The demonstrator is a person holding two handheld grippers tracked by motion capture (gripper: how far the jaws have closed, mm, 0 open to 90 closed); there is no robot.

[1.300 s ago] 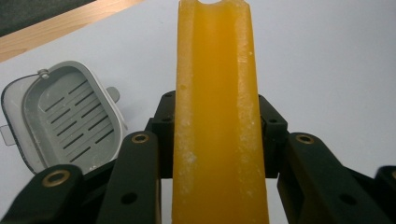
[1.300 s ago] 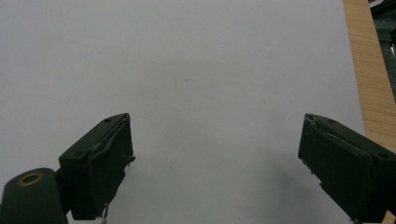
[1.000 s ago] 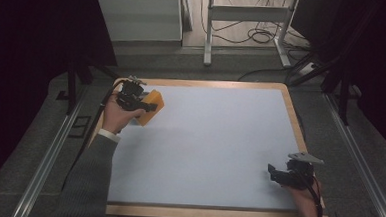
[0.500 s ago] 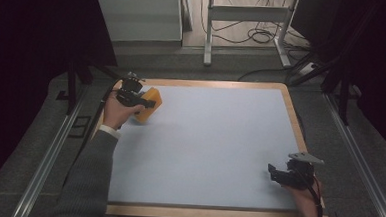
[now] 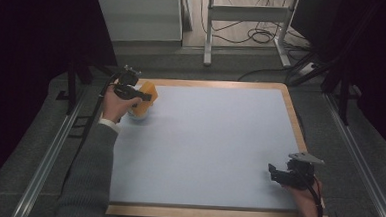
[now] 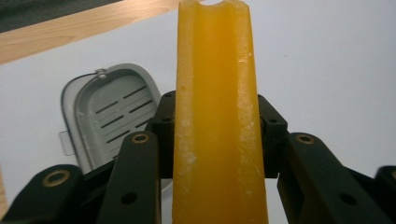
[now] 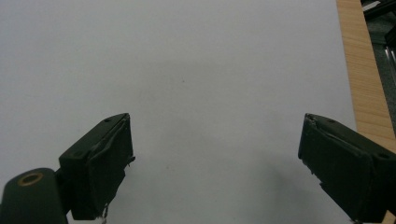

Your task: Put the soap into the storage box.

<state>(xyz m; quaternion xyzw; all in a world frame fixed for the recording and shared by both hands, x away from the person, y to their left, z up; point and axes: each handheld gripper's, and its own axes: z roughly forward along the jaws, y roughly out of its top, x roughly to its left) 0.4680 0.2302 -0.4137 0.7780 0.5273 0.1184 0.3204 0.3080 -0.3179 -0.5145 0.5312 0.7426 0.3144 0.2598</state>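
Orange soap bar (image 6: 215, 121) sits clamped in the left gripper (image 5: 140, 95) above its grey soap dish (image 6: 109, 112), not yet placed, while the right gripper (image 7: 215, 163) waits with jaws apart.

a pale blue-grey mat (image 5: 214, 149) covers the table, and a light wooden border (image 5: 294, 119) frames it on all sides. beyond the far edge a white cabinet (image 5: 138, 16) stands on the floor, beside a metal frame (image 5: 246, 13) with black cables (image 5: 257, 36) coiled behind it. metal rails (image 5: 48, 156) run along both sides of the table over dark grey carpet (image 5: 356, 207).
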